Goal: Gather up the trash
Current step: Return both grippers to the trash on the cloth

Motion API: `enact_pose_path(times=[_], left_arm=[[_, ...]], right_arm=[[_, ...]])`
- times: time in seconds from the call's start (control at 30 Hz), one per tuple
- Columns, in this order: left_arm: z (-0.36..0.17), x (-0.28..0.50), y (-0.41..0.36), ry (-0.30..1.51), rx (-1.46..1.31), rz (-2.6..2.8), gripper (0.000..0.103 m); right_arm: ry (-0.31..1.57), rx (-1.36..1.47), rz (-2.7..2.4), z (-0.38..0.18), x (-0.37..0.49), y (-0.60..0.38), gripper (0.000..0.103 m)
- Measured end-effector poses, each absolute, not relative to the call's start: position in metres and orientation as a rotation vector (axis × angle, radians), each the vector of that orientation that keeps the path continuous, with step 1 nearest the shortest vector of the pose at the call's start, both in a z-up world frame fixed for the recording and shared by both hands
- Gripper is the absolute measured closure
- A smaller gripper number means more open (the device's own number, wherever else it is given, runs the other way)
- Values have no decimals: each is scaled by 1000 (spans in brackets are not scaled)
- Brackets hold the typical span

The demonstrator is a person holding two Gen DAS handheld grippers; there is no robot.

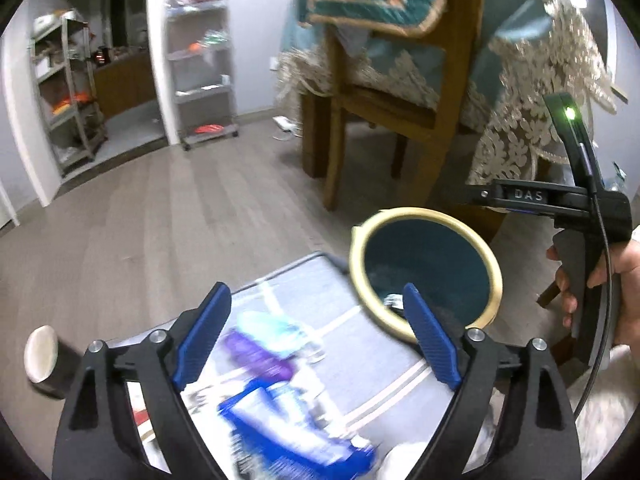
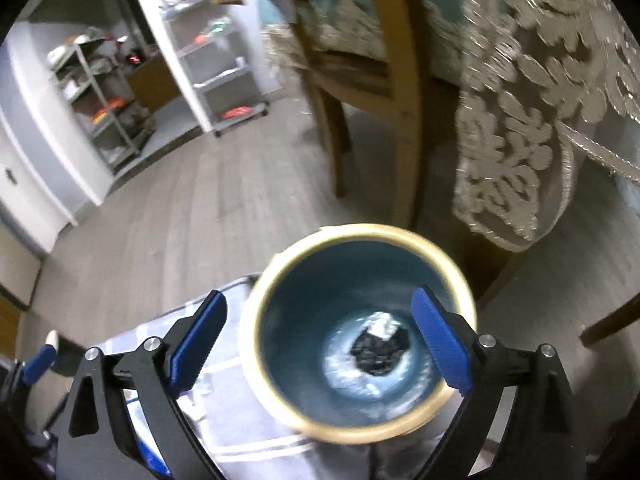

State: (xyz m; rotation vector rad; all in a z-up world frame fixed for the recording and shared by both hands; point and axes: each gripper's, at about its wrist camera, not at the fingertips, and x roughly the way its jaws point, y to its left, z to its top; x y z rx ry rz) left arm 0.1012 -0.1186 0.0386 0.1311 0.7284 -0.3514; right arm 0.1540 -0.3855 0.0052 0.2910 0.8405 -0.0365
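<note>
Dim, even indoor light; strong fisheye bending at edges; motion blur smears both views, dark vignette corners

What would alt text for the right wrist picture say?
An open blue-fingered claw hangs over a round teal bin with a cream rim; dark trash lies at its bottom. Beyond are wood floor, chair legs and a lace cloth.
</note>
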Motion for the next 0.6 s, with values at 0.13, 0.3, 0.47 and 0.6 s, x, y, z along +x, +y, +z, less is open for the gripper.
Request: enact_pose_path(times=[0.13,0.3,0.47,0.6], left_arm=[[58,71,-72,710,121,-299,11],[61,25,-25,730,113,-238,10],[43,-25,5,761,82,-139,10],[25,-47,13,854,-37,-111,9]], right_arm=[[824,264,12,17,140,-353,8],[835,190,72,18,108,-311,7],[871,172,78,1,76,-276,7],[960,175,56,-24,54,-262,6]])
